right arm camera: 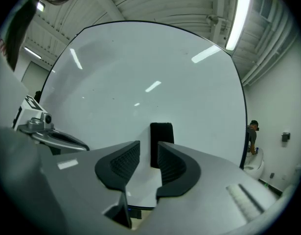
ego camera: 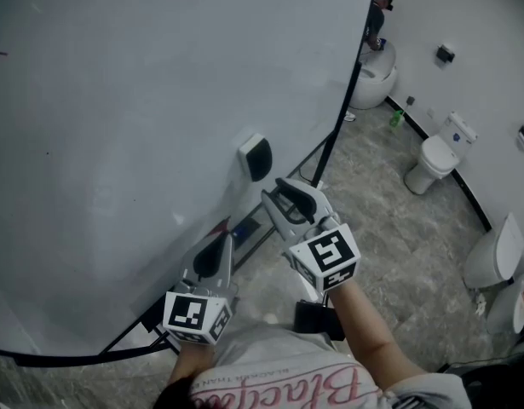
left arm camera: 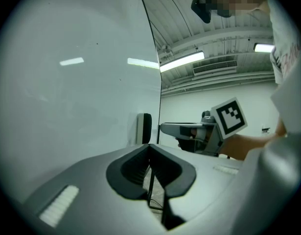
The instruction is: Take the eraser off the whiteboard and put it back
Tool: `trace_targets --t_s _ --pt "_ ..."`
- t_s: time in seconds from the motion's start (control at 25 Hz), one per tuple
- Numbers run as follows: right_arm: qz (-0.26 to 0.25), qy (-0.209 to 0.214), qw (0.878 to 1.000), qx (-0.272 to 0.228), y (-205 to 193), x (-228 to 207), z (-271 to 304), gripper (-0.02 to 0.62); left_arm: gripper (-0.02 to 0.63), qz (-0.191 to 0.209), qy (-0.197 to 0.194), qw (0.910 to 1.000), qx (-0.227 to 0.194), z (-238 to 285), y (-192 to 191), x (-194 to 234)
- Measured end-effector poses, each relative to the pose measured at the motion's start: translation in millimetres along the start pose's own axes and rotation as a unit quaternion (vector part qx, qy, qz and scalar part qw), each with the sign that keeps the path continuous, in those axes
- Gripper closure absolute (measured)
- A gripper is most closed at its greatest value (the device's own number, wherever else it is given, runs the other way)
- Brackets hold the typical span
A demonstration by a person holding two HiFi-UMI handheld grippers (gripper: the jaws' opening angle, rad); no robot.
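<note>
The eraser [ego camera: 256, 156], white with a black felt face, sticks to the whiteboard [ego camera: 117, 100] near its lower right corner. My right gripper [ego camera: 277, 196] hovers just short of it, jaws apart, nothing between them. In the right gripper view the eraser [right arm camera: 161, 131] shows beyond the gap of the right gripper [right arm camera: 149, 150], apart from the pads. My left gripper [ego camera: 215, 258] rests lower left by the board's bottom edge, its jaws together and empty. The left gripper view shows the eraser [left arm camera: 144, 128] edge-on, with the right gripper [left arm camera: 166, 129] beside it.
The board stands on a black frame [ego camera: 330, 143] with a tray [ego camera: 244, 228] along its bottom edge. Several white toilets [ego camera: 432, 160] line the tiled floor at right. A person [ego camera: 377, 15] stands far back by another toilet.
</note>
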State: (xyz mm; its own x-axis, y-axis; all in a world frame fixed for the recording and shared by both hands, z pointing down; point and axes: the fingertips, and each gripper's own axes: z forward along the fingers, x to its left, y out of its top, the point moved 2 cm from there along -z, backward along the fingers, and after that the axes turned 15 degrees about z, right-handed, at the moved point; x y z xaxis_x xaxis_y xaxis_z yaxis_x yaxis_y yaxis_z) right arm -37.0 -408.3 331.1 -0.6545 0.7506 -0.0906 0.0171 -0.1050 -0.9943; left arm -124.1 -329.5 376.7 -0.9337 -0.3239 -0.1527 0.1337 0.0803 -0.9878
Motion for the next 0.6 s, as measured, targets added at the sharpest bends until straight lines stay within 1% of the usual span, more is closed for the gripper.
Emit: trace_targets --t_s 0.08,0.12,0.2,0.28,0.6 --pt "0.017 -0.012 1.0 -0.01 -1 2 -15 0.56 0.607 -0.001 -0.004 1.0 -0.001 1 0 -2" --pt "0.027 -0.019 0.999 -0.014 -2 2 -21 0.592 0.607 -0.002 -0.006 1.0 -0.001 2 -1 -3" --pt "0.041 -0.037 0.998 -0.014 -3 3 -33 0.594 0.607 -0.004 -0.013 0.9999 -0.002 4 -1 -6" --pt "0.043 -0.052 0.998 -0.016 -5 6 -43 0.594 0.607 -0.005 -0.019 0.9998 -0.004 6 -1 -9" --pt "0.054 -0.072 0.996 0.0 -31 19 -68 0.594 0.607 -0.003 -0.041 0.9991 -0.009 8 3 -20"
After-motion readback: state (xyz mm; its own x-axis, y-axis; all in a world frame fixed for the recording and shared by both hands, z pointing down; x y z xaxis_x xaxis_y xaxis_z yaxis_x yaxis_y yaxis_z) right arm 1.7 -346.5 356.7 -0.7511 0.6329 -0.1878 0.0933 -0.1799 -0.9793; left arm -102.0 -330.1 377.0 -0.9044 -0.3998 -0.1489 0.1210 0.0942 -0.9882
